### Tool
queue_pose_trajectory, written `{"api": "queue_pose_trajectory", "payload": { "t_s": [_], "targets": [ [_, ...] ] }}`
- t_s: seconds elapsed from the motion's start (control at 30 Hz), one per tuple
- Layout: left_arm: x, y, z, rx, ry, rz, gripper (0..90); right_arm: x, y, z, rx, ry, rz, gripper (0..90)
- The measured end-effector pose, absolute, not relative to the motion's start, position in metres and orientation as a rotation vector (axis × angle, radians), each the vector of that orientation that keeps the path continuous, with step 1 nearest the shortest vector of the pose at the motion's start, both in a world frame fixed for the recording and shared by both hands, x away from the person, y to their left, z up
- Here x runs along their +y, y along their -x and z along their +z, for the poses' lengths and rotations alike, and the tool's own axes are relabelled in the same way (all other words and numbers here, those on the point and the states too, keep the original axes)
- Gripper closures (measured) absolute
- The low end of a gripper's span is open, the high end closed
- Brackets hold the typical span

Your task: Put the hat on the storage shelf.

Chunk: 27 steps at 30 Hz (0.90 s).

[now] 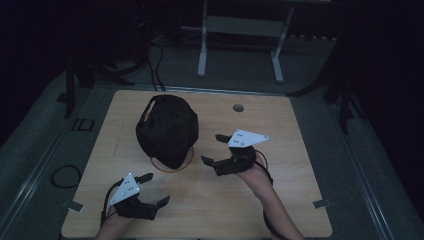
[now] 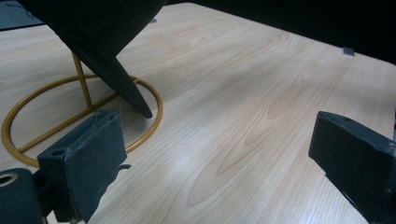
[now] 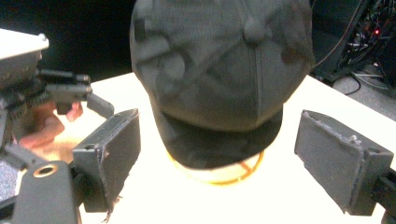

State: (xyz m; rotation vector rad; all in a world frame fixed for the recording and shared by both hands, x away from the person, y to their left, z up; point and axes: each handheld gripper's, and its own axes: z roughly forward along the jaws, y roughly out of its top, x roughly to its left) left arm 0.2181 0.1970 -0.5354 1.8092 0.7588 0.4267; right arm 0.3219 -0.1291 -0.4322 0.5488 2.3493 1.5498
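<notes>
**Black cap on its wire stand, 2 hand-held grippers spread and apart from it**

The black cap (image 1: 167,129) sits on a yellow wire stand (image 1: 172,167) in the left-centre part of the wooden counter (image 1: 280,200). The stand's round ring lies flat on the wood, with a thin upright rod rising from it into the cap. In the high view the cap's long axis runs from the far side of the counter toward the person, with the brim at the near end, sloping down over the ring, and the strap opening at the far end.

Bare wood lies on all sides of the cap. The widest open stretch is to its right and along the near edge; the far edge and the left edge are closer to it. A small round hole (image 1: 238,107) sits near the far edge, right of the cap.

The right hand-held gripper (image 1: 214,149) is just right of the brim, apart from it, jaws spread wide with nothing between them; in its own view the cap faces it brim-first. The left hand-held gripper (image 1: 152,189) is near the front edge, below and left of the stand, also spread and holding nothing. In its own view the brim tip hangs over the ring just beyond the left jaw.
</notes>
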Motion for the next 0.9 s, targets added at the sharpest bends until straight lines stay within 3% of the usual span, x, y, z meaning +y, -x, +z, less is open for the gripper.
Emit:
{"api": "queue_pose_trajectory", "payload": {
  "t_s": [0.9],
  "targets": [
    [0.195,-0.222,-0.547,0.772,-1.85,0.376,4.4,-0.201,-0.306,-0.519,2.424,-0.678,1.445,14.9]
  ]
}}
